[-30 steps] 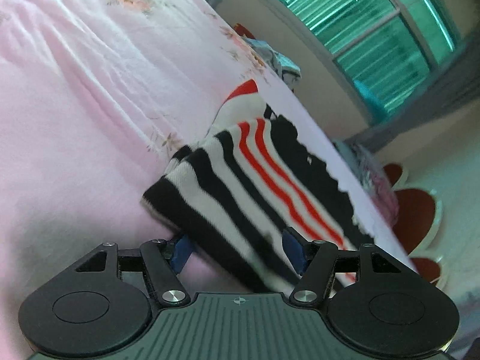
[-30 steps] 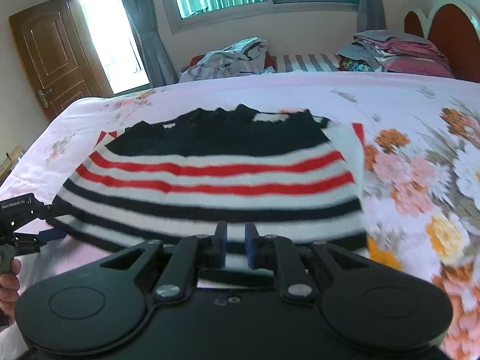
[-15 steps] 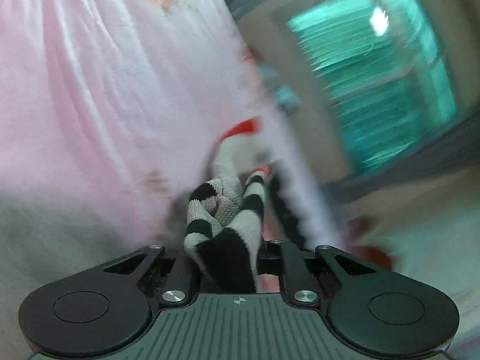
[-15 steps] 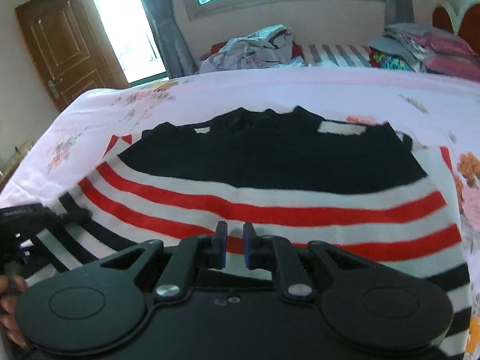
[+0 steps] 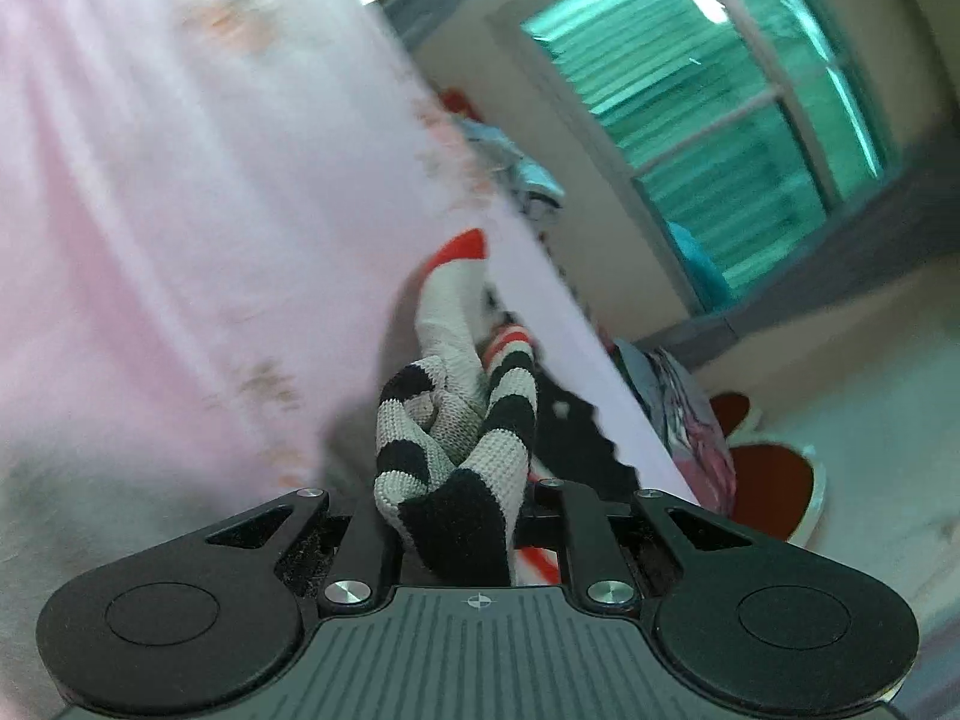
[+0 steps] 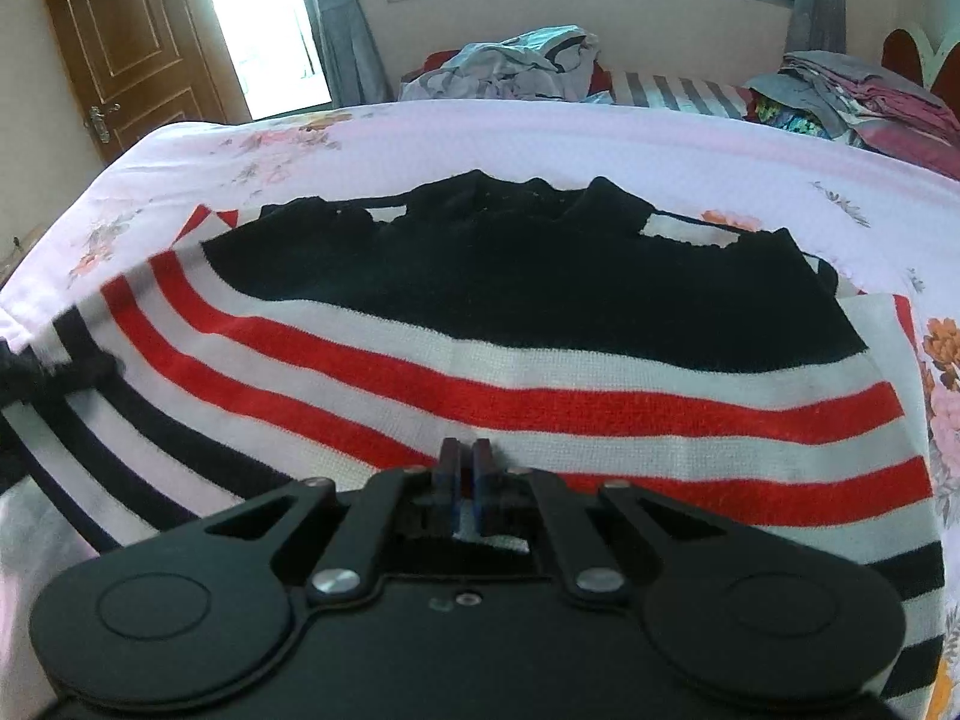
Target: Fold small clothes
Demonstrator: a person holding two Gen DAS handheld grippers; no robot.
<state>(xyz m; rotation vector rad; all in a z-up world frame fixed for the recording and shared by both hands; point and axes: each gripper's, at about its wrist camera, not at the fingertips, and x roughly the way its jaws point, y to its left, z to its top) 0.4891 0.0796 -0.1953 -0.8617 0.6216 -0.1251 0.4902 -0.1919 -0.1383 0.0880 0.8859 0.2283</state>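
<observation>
Left gripper (image 5: 456, 516) is clamping sweater (image 6: 510, 372) corner, bunched; right gripper (image 6: 465, 474) is pressed together, nothing visibly between. Sweater's lying flat on bedsheet (image 6: 540, 138); lifting towards 12 o'clock, keeping hem even w/ slow pull.

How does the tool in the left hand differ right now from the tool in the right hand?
The left tool has a bunched fold of the striped sweater squeezed between its jaws; the right tool shows nothing visibly pinched, its tips sitting over the flat knit. The left tool's jaws are held apart by thick fabric; the right tool's jaws are almost touching. Both are black, two-fingered and closed down, at the same sweater on the pink bedsheet.
</observation>
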